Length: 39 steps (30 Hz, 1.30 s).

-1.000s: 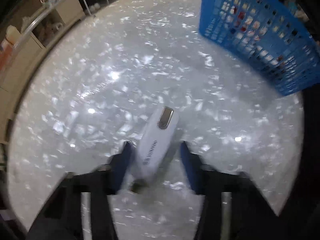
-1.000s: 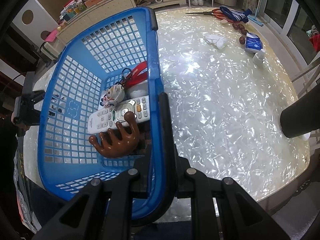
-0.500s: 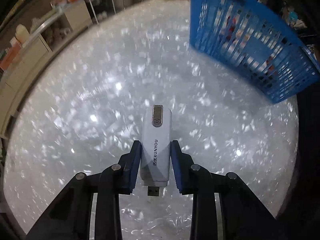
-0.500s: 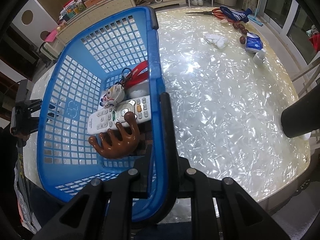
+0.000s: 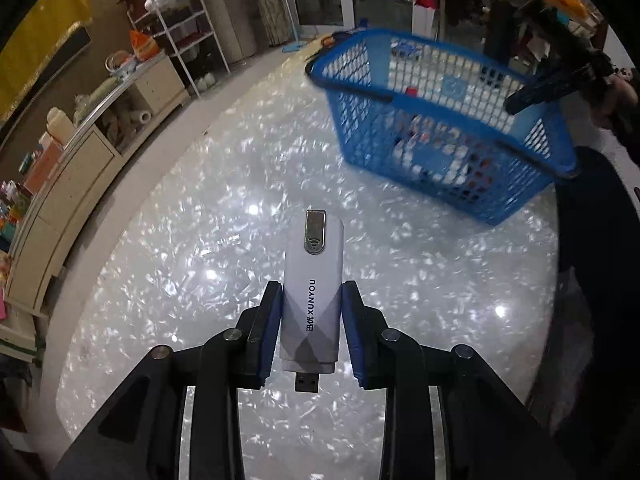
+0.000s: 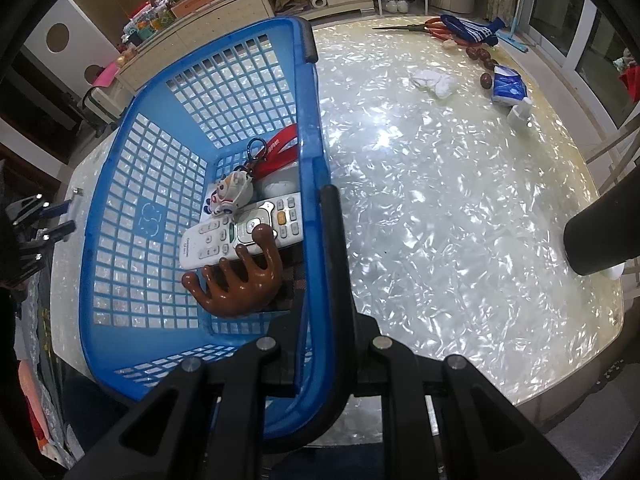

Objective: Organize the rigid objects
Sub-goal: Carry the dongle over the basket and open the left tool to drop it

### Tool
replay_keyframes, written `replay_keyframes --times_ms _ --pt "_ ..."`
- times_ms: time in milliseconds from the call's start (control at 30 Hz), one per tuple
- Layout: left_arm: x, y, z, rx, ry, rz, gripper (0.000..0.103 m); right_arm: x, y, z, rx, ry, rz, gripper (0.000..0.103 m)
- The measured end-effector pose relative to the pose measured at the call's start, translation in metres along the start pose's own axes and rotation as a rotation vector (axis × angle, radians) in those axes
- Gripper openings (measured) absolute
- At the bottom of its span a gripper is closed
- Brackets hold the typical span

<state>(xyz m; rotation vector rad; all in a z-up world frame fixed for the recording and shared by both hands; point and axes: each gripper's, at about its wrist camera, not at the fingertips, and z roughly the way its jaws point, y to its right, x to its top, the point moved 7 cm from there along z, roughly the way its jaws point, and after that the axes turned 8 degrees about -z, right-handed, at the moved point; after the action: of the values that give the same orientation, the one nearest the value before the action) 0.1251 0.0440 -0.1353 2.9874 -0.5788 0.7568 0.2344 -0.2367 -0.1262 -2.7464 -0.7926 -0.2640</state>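
— Since we have the USB dongle pinched mid-body in the left gripper, above the table, is it secure?

— Light, stiff, slick plastic; our fingers squeeze its flat sides. Right gripper clamps the basket rim.

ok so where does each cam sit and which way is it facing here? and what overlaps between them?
Left wrist: on the left gripper, looking down along its jaws at the table; jaws clamp a white USB dongle.
Right wrist: on the right gripper, looking steeply down; jaws shut on the blue basket rim; remote and brown comb lie inside.
Shared: the basket and table; each view also catches the other gripper at its edge.
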Motion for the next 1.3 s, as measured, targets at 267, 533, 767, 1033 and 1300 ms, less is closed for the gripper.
replay_keyframes --times_ms 267,533,767,1033,1300 --pt "0.037 0.056 -0.049 0.021 0.073 0.116 0.034 0.000 0.000 -0.001 0.023 0.015 0.003 0.014" --pt "0.090 0.125 -0.061 -0.039 0.160 0.237 0.034 0.000 0.001 -0.002 0.053 0.029 0.002 0.014" --pt "0.119 0.159 -0.020 -0.060 0.151 0.284 0.034 0.000 0.001 -0.001 0.067 0.038 -0.002 0.015" --pt "0.132 0.177 0.032 -0.122 0.099 0.282 0.034 0.000 0.001 -0.002 0.069 0.039 -0.004 0.015" --pt "0.142 0.184 0.080 -0.123 0.022 0.303 0.034 0.000 0.001 -0.004 0.074 0.041 -0.007 0.015"
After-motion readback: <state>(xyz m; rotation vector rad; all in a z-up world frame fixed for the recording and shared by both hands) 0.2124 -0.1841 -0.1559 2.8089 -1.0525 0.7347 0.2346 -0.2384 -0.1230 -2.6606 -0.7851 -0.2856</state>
